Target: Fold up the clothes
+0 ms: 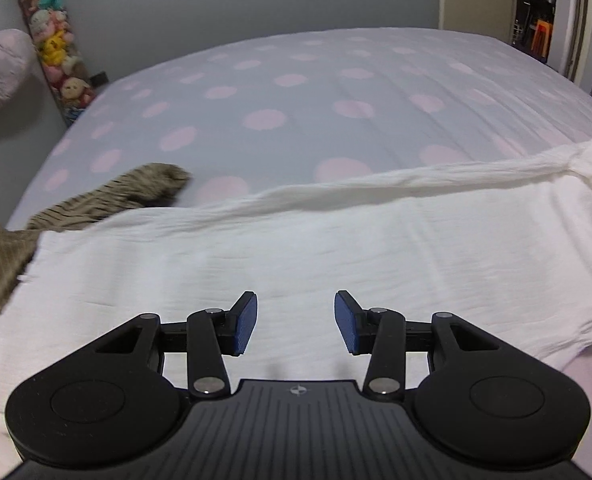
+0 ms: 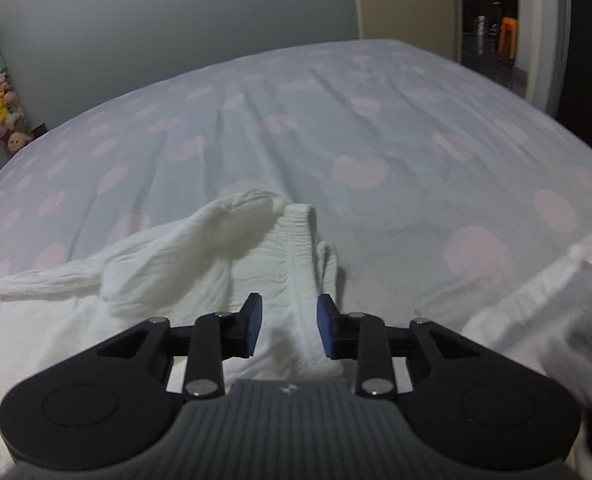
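A white garment [image 1: 296, 248] lies spread on a bed [image 1: 296, 92] with a pink-dotted sheet. The left claw [image 1: 296, 326] hovers over its middle, jaws spread, holding nothing. The right claw [image 2: 288, 326], also spread, straddles a bunched fold of it [image 2: 292, 264]. A brown garment [image 1: 108, 196] lies just left.

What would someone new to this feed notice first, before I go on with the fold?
The crumpled white cotton garment fills the near part of the bed, a long twisted sleeve stretched along its far edge. Behind it lies the pale bedsheet with pink polka dots, with a brown striped garment bunched at the left. Both the left claw and the right claw hang open over the white cloth.
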Tool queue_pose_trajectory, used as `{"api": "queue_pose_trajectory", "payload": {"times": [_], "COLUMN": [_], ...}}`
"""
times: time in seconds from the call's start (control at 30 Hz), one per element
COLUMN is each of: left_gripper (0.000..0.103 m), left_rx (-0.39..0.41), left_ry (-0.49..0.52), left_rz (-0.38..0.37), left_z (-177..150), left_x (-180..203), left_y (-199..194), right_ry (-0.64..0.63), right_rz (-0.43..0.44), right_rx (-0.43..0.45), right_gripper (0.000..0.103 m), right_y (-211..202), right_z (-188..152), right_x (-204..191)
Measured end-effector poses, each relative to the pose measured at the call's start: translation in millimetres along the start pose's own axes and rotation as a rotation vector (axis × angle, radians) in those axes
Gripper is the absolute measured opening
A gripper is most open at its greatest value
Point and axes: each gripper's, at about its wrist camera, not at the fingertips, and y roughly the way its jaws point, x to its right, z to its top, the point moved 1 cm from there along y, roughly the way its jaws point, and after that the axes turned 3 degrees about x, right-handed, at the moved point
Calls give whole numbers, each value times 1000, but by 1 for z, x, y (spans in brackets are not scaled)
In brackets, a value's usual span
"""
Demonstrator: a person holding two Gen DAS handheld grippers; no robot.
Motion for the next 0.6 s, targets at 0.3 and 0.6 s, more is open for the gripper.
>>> {"api": "queue_pose_trajectory", "payload": {"times": [0.3,0.6], "left_gripper": [41,41], "left_rx": [-56,-81], "left_ry": [-49,-165], "left_rz": [38,33], "left_z": [-5,-15], "left_x": [28,42], "left_y": [-6,-20], "right_ry": [36,-16], "right_rz": [121,255], "right_rx": [-45,-36], "right_gripper": [35,31], "right_y": [39,28], "right_z": [-19,-31], "right_x": [18,3]}}
